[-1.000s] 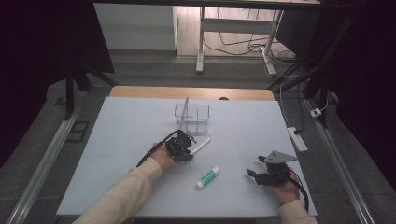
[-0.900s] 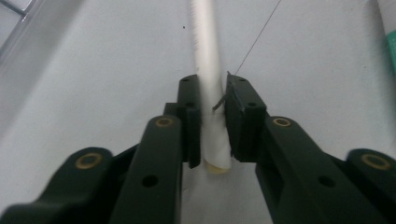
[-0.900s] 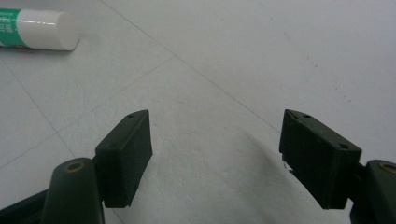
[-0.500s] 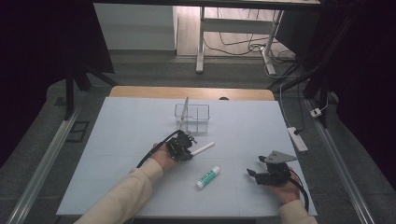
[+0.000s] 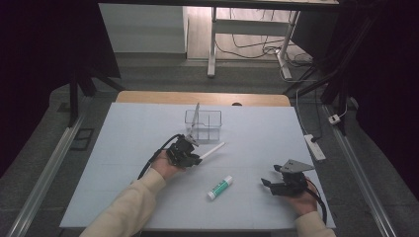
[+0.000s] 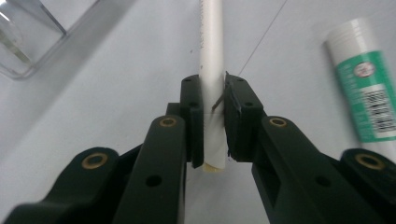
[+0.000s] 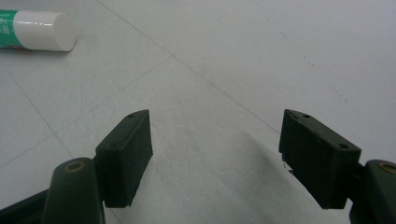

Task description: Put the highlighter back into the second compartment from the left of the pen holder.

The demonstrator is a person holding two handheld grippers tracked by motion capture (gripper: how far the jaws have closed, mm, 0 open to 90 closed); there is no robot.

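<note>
Working on a pale blue mat (image 5: 123, 148) over a wooden table (image 5: 148, 97) in a dark room, we are clamping a white pen (image 6: 211, 70) with the left gripper (image 6: 210, 116), the right gripper (image 7: 215, 154) gaping empty.

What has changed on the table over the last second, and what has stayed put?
Very little. The left gripper is shut on the white stick, as it was a second ago, and has barely shifted. The glue stick, the clear box and the open right gripper stayed as they were.
</note>
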